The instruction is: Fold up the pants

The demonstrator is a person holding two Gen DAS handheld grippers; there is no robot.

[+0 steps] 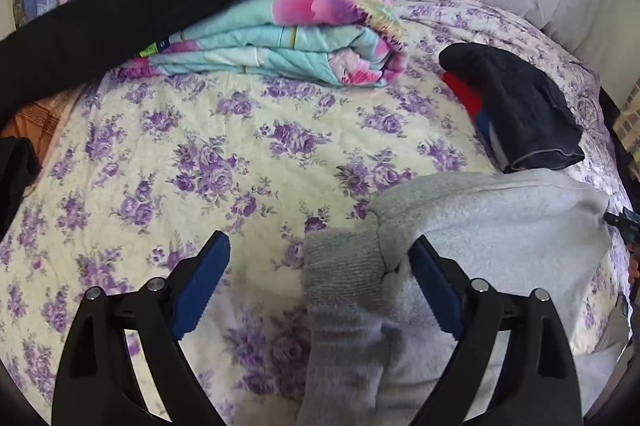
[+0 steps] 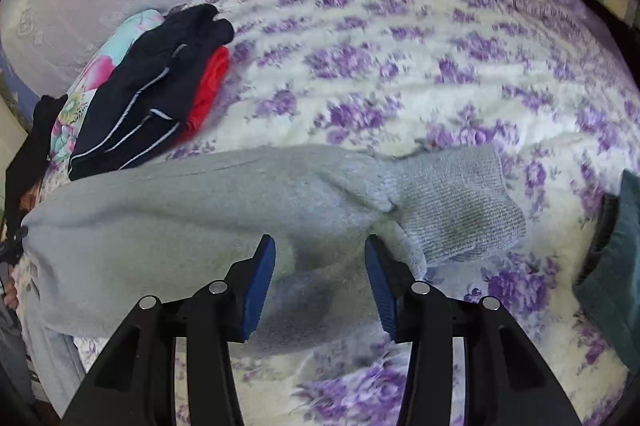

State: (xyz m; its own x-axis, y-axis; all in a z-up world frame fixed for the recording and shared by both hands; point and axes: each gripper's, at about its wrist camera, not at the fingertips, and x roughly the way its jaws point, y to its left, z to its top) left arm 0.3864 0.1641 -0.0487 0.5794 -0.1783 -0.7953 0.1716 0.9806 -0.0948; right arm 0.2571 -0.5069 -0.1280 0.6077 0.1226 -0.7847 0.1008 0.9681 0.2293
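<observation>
Grey sweatpants [image 1: 480, 218] lie on the floral bedspread [image 1: 208, 162]. In the left wrist view a ribbed cuff [image 1: 344, 266] lies between the spread jaws of my left gripper [image 1: 320, 258], which is open. In the right wrist view a grey leg [image 2: 192, 210] runs from the left to its ribbed cuff [image 2: 464, 202]. My right gripper [image 2: 320, 254] is open, its blue pads on either side of the leg just short of the cuff. Neither gripper is closed on the cloth.
A folded turquoise and pink quilt [image 1: 304, 30] lies at the back with a black garment [image 1: 120, 14] across it. A folded navy and red garment [image 1: 516, 106], also in the right wrist view [image 2: 152, 98], lies beside the sweatpants. A dark teal item [image 2: 616, 258] is at the right edge.
</observation>
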